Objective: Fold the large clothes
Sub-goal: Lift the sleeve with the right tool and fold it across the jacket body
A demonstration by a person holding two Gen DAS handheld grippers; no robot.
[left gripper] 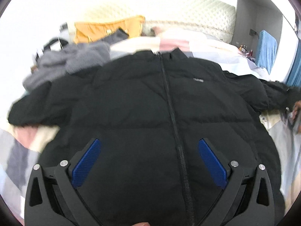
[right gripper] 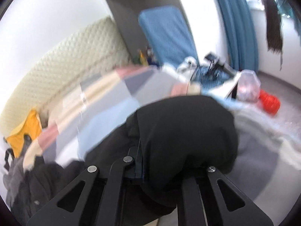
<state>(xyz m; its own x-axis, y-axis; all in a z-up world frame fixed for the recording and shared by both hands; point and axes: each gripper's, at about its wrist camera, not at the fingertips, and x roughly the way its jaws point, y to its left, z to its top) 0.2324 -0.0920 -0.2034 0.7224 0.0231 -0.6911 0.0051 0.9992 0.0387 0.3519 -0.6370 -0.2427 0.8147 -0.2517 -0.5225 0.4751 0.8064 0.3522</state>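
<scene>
A black puffer jacket [left gripper: 150,103] lies front up on the bed, zipped, with its collar at the far side and both sleeves spread out. My left gripper [left gripper: 149,143] hovers over the jacket's lower front, open, with bare blue pads [left gripper: 86,163] and nothing between them. In the right wrist view my right gripper [right gripper: 160,150] is shut on the end of the jacket's right sleeve [right gripper: 188,128]. The black fabric bulges over the fingers and hides their tips. That sleeve end is raised off the quilt.
The bed has a patchwork quilt [right gripper: 105,101] and a cream quilted headboard [left gripper: 207,15]. A grey fleece garment [left gripper: 75,58] and a yellow garment [left gripper: 105,28] lie beyond the jacket's left shoulder. A blue covered chair [right gripper: 165,33], blue curtain [right gripper: 237,24] and red object [right gripper: 269,101] stand past the bed's edge.
</scene>
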